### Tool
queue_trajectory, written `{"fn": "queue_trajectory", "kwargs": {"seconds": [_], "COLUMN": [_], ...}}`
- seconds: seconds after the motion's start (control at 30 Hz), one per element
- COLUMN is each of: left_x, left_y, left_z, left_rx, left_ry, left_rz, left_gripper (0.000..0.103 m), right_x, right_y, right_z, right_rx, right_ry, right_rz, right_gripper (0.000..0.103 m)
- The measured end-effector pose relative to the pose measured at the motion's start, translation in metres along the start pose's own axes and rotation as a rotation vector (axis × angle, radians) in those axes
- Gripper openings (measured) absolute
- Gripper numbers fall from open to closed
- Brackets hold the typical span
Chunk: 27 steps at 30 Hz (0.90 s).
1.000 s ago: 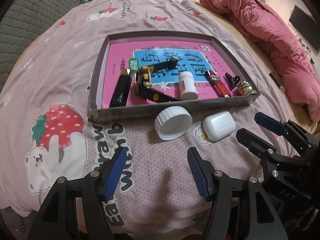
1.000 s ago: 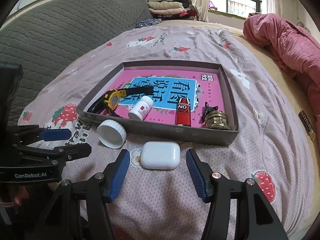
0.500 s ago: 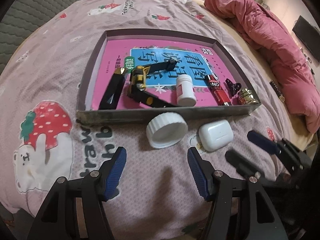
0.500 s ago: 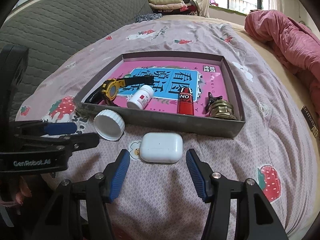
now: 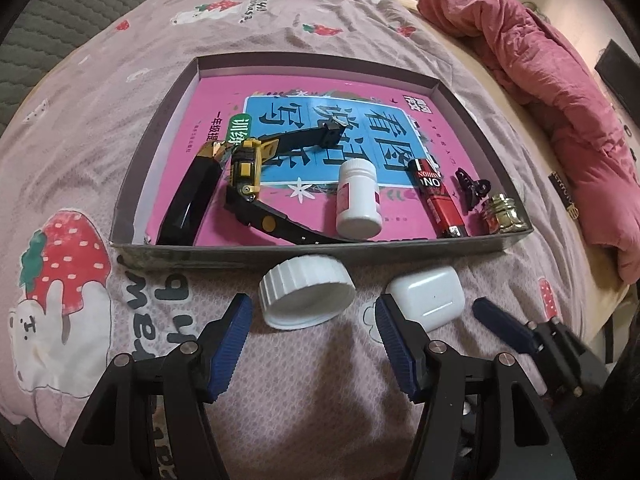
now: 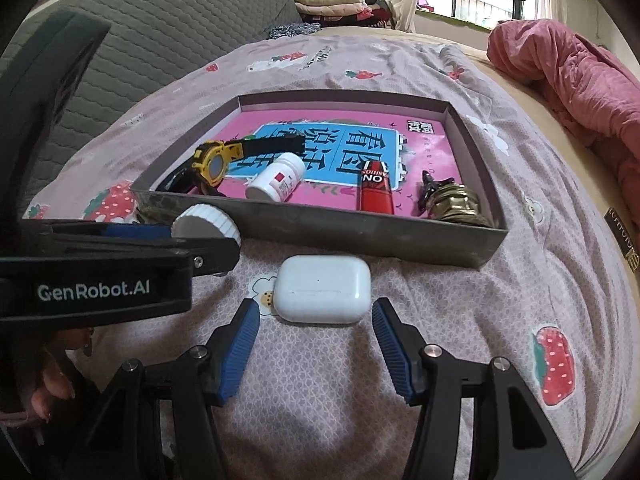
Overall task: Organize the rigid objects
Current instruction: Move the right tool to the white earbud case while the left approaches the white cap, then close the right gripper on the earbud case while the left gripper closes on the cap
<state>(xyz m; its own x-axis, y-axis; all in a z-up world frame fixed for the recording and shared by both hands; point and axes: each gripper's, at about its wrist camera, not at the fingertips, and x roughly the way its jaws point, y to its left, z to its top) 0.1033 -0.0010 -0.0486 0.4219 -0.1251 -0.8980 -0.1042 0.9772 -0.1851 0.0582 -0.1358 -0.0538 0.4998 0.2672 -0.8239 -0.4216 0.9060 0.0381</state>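
A white ribbed lid and a white earbud case lie on the bedspread just in front of a shallow grey box. My left gripper is open, its fingers either side of the lid's near edge. My right gripper is open, its fingers flanking the near side of the earbud case. The box holds a yellow watch, a white pill bottle, a red battery, a black clip and a brass fitting on a pink book.
A black case lies at the box's left side. A pink quilt is bunched at the right of the bed. A grey quilted headboard stands at the left. Folded clothes sit at the far end.
Both grippers have moved forward toward the box. The lid now sits between the left fingers and the earbud case between the right fingers. Both stay open.
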Motion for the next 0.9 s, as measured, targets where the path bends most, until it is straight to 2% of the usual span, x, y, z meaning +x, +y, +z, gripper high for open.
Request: {"fn": "queue_trajectory", "kwargs": {"seconds": [0.1,0.23,0.67,0.9], "left_x": [0.002,0.004,0.016,0.026], "left_y": [0.001,0.003,0.002,0.005], "left_z": [0.002,0.003,0.008,0.009], "left_rx": [-0.023,-0.059,-0.128,-0.152], "left_ry": [0.0,0.0,0.022,0.039], "left_rz": [0.003,0.009,0.038,0.047], "left_gripper": [0.066,0.066,0.066,0.066], "right_x": [0.005,0.015,0.037,0.037], "right_y": [0.001,0.001,0.004,0.002], "right_z": [0.0,0.0,-0.003,-0.002], "right_rx": [0.007,0.023,-0.03,-0.025], "right_ry": [-0.007,-0.006,-0.038,-0.044], "right_rz": [-0.017,-0.041,-0.098,-0.096], "right_gripper": [0.058,0.069,0.07,0.06]}}
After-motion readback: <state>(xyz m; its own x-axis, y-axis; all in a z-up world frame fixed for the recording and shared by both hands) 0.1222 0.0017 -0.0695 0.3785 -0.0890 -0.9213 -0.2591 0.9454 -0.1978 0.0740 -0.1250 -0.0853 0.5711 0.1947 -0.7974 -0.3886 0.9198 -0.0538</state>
